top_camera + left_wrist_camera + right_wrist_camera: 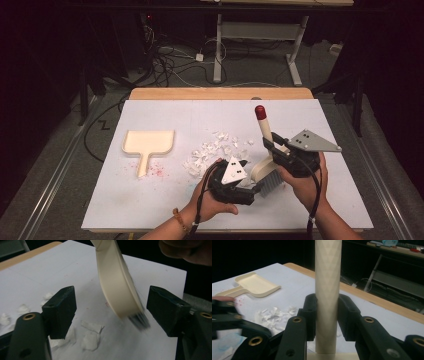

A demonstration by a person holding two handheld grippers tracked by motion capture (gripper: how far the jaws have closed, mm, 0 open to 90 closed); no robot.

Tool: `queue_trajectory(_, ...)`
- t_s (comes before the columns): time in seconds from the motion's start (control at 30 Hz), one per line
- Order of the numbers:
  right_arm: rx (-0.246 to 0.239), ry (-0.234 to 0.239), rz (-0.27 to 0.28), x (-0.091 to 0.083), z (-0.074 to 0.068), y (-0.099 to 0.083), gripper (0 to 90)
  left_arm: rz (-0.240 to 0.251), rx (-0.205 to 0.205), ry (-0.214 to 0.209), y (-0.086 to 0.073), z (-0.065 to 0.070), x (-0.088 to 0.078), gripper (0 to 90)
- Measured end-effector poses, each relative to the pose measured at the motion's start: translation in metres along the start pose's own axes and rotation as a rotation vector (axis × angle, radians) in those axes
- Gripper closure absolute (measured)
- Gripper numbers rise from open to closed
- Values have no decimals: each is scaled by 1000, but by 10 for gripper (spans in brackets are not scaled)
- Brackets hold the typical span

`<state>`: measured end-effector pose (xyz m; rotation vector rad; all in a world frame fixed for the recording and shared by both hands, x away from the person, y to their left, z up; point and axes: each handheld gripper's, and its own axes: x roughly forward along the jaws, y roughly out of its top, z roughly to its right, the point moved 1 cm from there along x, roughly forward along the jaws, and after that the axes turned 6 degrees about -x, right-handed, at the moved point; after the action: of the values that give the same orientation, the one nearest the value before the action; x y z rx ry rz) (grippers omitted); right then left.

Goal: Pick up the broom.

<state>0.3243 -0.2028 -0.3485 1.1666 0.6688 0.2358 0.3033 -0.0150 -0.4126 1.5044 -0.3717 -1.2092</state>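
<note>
From above, we hold the right tongs (pixel 274 145) clamped on the shaft of a cream brush (pixel 265 150), its red tip pointing away from us and its bristles on the white worktop (pixel 320 200) near our edge. The left tongs (pixel 243 176) sit just beside the brush head, and a scatter of paper scraps (pixel 215 150) lies between them and the dustpan (pixel 148 144), which rests well apart at the left.

Along the left tongs (pixel 111 312), we see the jaws standing apart with the brush head (pixel 117 287) tilted between them, neither pad pressing on it; a few scraps (pixel 91 338) lie below on the worktop (pixel 155 267).

Along the right tongs (pixel 327 315), both pads press the brush (pixel 328 277) upright and centred, with the scraps (pixel 275 313) and dustpan (pixel 253 285) beyond.

We judge the step in hand to be sweeping the scraps toward the pan. Doing it well means keeping the grip firm on the shaft, the bristles flat on the surface, and drawing short, low strokes so that the light paper gathers rather than flies. The free tongs would best go to the pan's handle.
</note>
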Motion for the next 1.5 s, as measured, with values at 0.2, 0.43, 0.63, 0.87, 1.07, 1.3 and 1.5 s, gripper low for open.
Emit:
queue_trajectory(0.2,-38,17,12,-1,-19,2,715,38,-65,-24,-5,-8,6,343)
queue_trajectory(0.43,-69,29,42,-1,-37,7,714,69,-31,-23,-10,-14,-6,573)
queue_trajectory(0.63,-69,66,70,-5,-39,7,707,59,3,19,-14,-25,-19,640)
queue_trajectory(0.87,-90,154,94,-13,-36,2,674,-7,68,-17,-13,-23,-33,647)
queue_trajectory(1.07,-123,245,94,-27,-30,-1,521,-56,130,-68,-14,-17,-47,648)
queue_trajectory(1.3,-229,366,52,-38,-17,-19,431,-87,145,-111,-26,-26,-68,648)
queue_trajectory(1.5,-359,506,-76,-18,-24,-38,388,-155,223,-182,-31,-27,-74,647)
